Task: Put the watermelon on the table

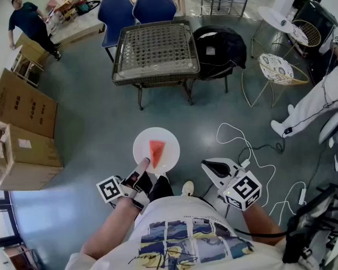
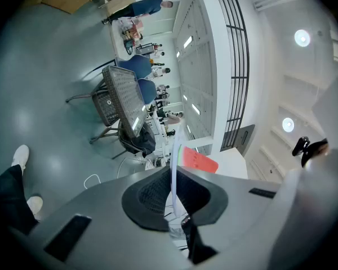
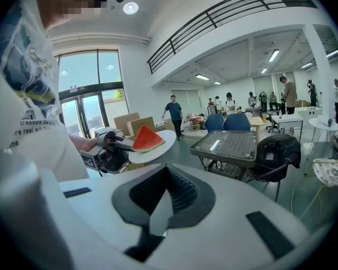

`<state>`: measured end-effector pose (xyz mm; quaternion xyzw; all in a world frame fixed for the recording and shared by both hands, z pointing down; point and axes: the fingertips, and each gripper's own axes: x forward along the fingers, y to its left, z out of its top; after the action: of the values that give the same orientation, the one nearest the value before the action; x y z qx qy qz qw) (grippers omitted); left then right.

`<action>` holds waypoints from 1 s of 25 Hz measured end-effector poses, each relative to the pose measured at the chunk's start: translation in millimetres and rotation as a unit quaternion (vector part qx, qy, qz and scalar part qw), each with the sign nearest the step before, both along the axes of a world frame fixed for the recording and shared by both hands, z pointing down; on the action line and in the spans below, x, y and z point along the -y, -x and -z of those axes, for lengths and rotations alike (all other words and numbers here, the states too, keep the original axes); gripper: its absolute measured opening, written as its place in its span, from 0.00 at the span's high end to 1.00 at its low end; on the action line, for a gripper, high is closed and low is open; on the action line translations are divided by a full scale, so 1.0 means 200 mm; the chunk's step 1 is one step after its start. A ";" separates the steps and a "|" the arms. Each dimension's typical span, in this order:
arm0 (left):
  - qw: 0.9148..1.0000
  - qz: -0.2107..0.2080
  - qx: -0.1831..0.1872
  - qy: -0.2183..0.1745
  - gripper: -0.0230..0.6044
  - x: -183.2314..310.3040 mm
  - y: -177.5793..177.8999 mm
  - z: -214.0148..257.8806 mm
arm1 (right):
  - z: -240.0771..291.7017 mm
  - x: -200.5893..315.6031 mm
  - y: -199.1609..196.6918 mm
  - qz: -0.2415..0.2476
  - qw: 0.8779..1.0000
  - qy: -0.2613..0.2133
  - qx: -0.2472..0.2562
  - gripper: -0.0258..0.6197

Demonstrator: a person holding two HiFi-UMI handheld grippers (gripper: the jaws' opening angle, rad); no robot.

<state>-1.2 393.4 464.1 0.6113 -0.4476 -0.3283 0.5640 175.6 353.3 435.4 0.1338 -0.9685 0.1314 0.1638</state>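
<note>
Watermelon (image 1: 156, 152) on plate (image 1: 172, 149), left tongs (image 1: 143, 163) gripping rim

The head view looks steeply down past the person's shirt (image 1: 180, 229) at the floor (image 1: 90, 128), while both gripper views sit close behind their jaws, the left one rolled sideways, all three sharing the wicker table (image 1: 156, 52) and plate (image 1: 171, 148).

Watermelon (image 1: 156, 152) red, green rind; plate (image 1: 170, 145) white; chairs (image 1: 152, 5) blue; floor (image 1: 90, 128) grey.

Only "treasure" reads on the white T-shirt (image 3: 23, 117).
</note>
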 end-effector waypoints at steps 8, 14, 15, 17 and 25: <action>1.000 0.003 0.004 0.004 0.92 -0.09 -0.11 0.02 | 0.01 -0.06 -0.13 0.000 1.000 -0.002 0.007 0.95; 1.000 -0.002 0.001 0.001 0.92 -0.04 -0.06 0.02 | 0.01 -0.03 -0.07 0.004 1.000 -0.016 -0.001 0.95; 1.000 -0.004 0.000 0.001 0.92 -0.03 -0.05 0.02 | 0.02 -0.02 -0.05 0.003 1.000 -0.019 -0.001 0.94; 1.000 -0.010 0.001 0.001 0.92 0.00 -0.01 0.01 | 0.05 0.01 -0.01 -0.005 1.000 -0.027 0.003 0.94; 0.999 -0.029 0.007 -0.019 0.92 0.17 0.31 0.02 | 0.13 0.16 0.36 -0.031 0.998 -0.063 -0.006 0.94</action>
<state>-63.6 359.8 460.8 0.6368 -0.4277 -0.3156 0.5585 104.5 321.2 410.2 0.1745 -0.9692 0.0748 0.1566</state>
